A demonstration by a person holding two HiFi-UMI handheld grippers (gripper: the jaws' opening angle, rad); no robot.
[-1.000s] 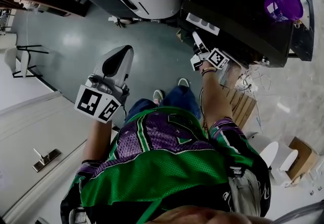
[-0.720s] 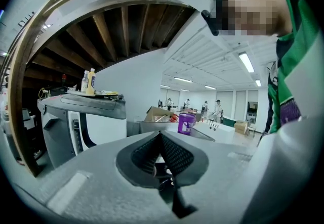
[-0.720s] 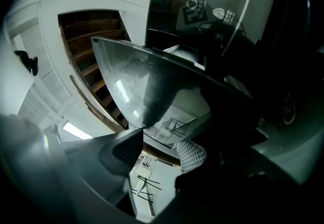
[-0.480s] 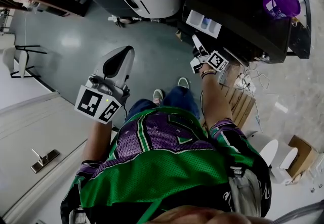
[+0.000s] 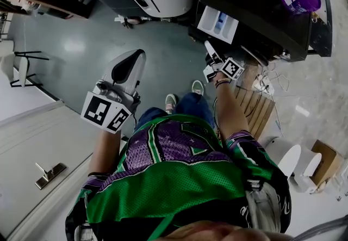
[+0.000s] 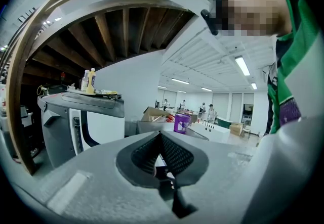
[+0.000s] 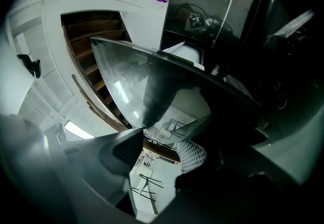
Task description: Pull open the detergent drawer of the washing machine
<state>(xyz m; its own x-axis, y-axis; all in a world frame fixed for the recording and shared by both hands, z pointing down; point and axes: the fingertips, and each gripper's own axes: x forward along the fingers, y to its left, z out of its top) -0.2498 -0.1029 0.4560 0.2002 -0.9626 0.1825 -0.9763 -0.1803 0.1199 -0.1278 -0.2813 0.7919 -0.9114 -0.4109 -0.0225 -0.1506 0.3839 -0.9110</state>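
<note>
Nearest us, our left gripper (image 5: 128, 66) hangs over the floor (image 5: 81, 44), its fingers (image 6: 174, 154) pressed together on nothing. Farther out, our right gripper (image 5: 210, 50) sits just below the drawer (image 5: 217, 23), fingers (image 7: 191, 154) parted with nothing between them; one fingertip seems to meet the drawer's front edge. The drawer stands well out of the washer (image 5: 261, 11), compartments showing. We judge the pull nearly done. Next we should draw it to its stop or back away cleanly.
</note>
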